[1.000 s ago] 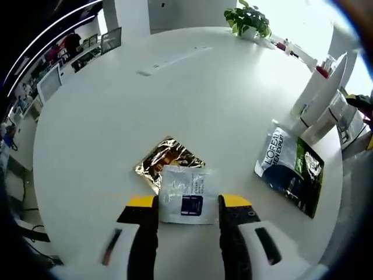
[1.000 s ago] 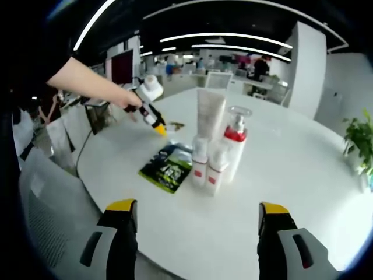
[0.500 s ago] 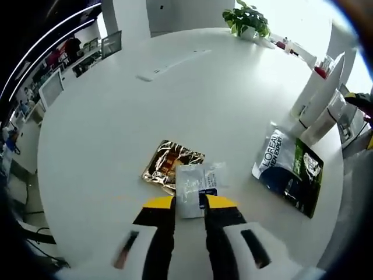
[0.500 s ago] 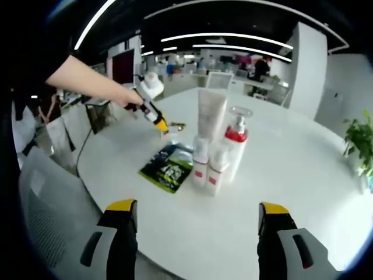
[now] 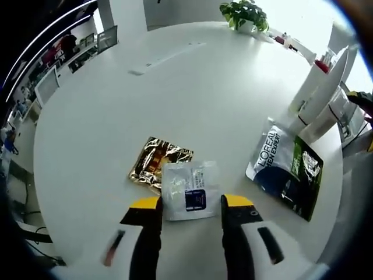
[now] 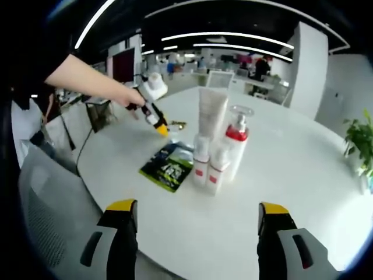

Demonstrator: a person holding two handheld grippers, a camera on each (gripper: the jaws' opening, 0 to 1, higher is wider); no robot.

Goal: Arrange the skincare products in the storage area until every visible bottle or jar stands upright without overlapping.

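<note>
My left gripper is open low over the round white table, its yellow tips on either side of a flat white sachet. A gold foil sachet lies partly under that sachet. A dark L'Oreal packet lies flat to the right, beside the standing bottles. In the right gripper view, a tall white tube, a red-collared pump bottle and two small white bottles stand upright together, with the packet beside them. My right gripper hangs open and empty near the table's edge.
A person's hand holds the left gripper at the far side of the packet. A potted plant stands at the table's far rim. A grey chair sits left of the table. Office desks fill the background.
The left gripper's jaws closed in on the white sachet half a second ago and have opened wide again; the sachet still lies flat. The right gripper has stayed put.
</note>
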